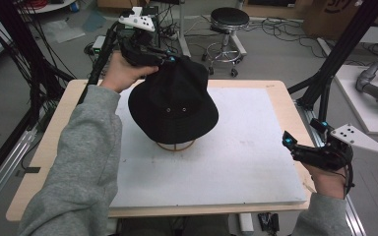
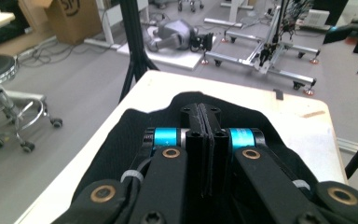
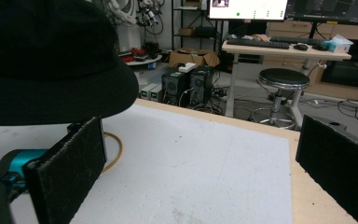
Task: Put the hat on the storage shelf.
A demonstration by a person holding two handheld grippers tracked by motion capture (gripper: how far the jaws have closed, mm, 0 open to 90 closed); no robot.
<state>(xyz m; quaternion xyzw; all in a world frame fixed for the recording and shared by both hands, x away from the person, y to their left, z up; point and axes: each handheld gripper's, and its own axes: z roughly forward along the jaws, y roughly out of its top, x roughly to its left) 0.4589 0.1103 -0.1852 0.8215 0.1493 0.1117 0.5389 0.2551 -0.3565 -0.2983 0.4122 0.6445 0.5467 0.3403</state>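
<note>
- Left hand (image 1: 123, 73) reaches to the table's far left side; left gripper (image 1: 170, 59) has its jaws pressed together on the far brim of the black hat (image 1: 173, 101).
- Hat sits on a wooden stand (image 1: 176, 145) on the white mat (image 1: 236, 162), at centre.
- Right gripper (image 1: 289, 142) is held at the table's right edge, well apart from the hat, jaws wide apart and empty.
- A stool (image 1: 229, 22) stands on the floor beyond the table.
</note>
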